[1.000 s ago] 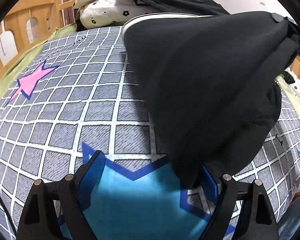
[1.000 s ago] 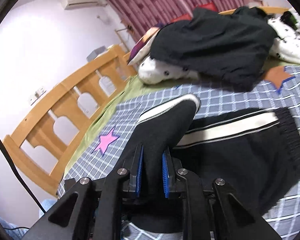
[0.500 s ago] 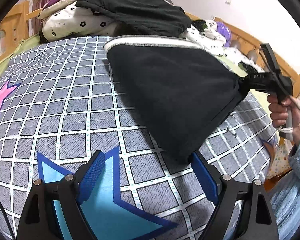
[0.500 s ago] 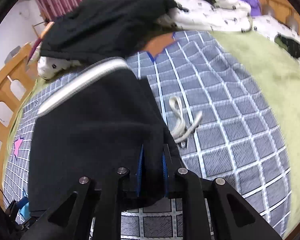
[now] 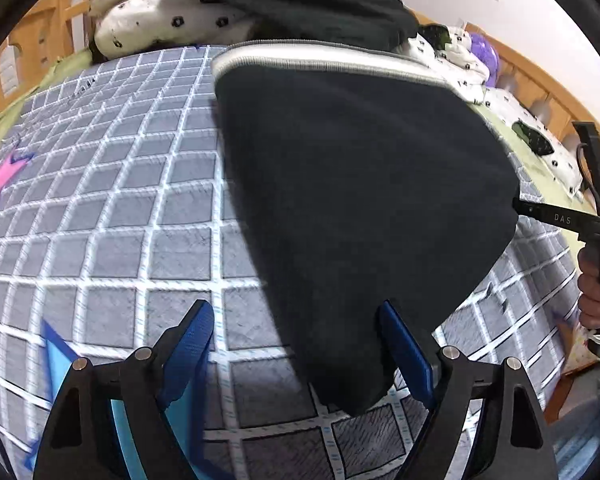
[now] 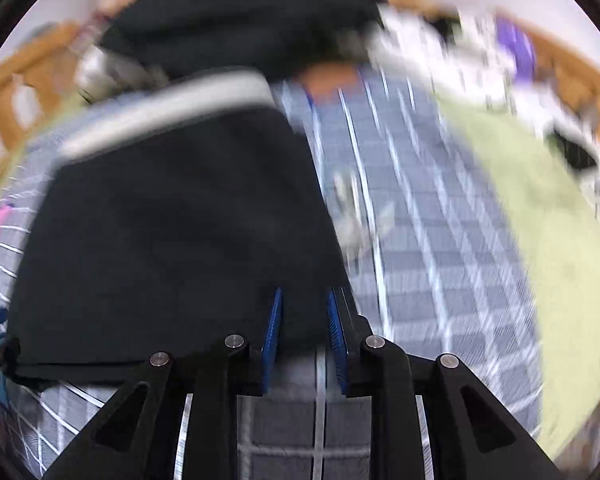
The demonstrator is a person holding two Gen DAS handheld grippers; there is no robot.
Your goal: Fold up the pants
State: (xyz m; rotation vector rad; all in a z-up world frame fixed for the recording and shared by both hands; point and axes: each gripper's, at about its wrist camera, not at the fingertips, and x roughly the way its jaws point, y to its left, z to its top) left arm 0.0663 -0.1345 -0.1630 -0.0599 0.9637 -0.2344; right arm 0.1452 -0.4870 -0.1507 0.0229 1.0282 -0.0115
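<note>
The black pants (image 5: 352, 184) with a white side stripe (image 5: 320, 62) lie folded over on the grey checked blanket (image 5: 112, 208). My left gripper (image 5: 296, 344) is open, its blue pads on either side of the near corner of the pants. My right gripper (image 6: 303, 320) is shut on the near right edge of the pants (image 6: 172, 232); it also shows at the right in the left wrist view (image 5: 556, 218). The right wrist view is blurred.
A pile of dark clothes and spotted pillows (image 5: 284, 4) lies at the head of the bed. A white cord (image 6: 356, 216) lies on the blanket right of the pants. A wooden bed rail (image 5: 540, 80) runs along the right, with green sheet (image 6: 540, 220) beside it.
The right gripper carried the pants edge over to the right and down, so the fold now lies lower on the blanket. The left gripper stayed open and came closer to the pants corner.
</note>
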